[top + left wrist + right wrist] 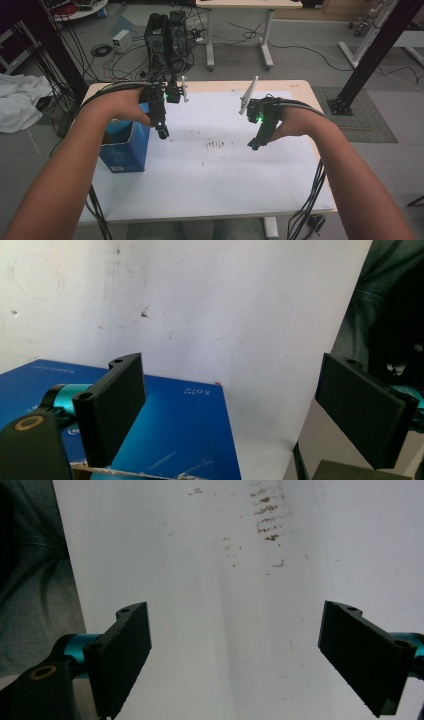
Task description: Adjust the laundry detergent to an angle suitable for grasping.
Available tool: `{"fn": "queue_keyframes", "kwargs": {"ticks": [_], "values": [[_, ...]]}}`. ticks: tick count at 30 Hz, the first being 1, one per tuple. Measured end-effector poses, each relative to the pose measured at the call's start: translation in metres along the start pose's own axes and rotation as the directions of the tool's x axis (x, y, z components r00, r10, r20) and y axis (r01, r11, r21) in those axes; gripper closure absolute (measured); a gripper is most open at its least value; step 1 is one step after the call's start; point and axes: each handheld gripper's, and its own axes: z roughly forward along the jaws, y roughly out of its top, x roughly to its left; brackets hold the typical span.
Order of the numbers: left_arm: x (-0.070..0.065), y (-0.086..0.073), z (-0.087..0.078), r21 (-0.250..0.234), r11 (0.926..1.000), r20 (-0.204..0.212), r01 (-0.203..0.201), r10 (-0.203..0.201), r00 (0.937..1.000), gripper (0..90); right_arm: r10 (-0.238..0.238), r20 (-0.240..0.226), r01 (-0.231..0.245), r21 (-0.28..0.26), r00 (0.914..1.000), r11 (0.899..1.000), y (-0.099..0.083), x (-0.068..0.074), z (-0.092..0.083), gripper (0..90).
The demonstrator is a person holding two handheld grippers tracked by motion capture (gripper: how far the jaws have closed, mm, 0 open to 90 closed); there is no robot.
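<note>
A: What's laid out, biggest first?

B: The tabletop (300, 90), most of it under a white sheet (220, 170) with a smudge of dark marks mid-sheet. Then the blue box (125, 150), standing at the sheet's left edge with its top open.

A: And the grippers?

B: The left gripper (163, 133) hovers just beside the box's upper right corner, tips pointing down. In the left gripper view its jaws stand wide apart with nothing between them, and the box (175, 430) sits below the left-hand jaw. The right gripper (255, 145) hangs well apart from the box, above the bare sheet near the smudges (270, 515), jaws also spread wide and empty.

A: So which step is this?

B: I'd judge it an approach, no grasp made yet. The box is the nearest thing to the left gripper.

A: The next move?

B: Probably lowering the left gripper so one jaw goes inside the box wall and one outside, then closing.
</note>
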Motion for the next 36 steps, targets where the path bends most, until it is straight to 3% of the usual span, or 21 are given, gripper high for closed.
{"fn": "queue_keyframes", "kwargs": {"ticks": [36], "values": [[0.0015,0.0041,-0.0001,-0.003,1.0000,-0.001,0.006,-0.007,1.0000,12.5,0.009,-0.013,-0.009,0.010,0.9999,1.000,-0.0014,-0.0033,0.0057,12.8]]}}
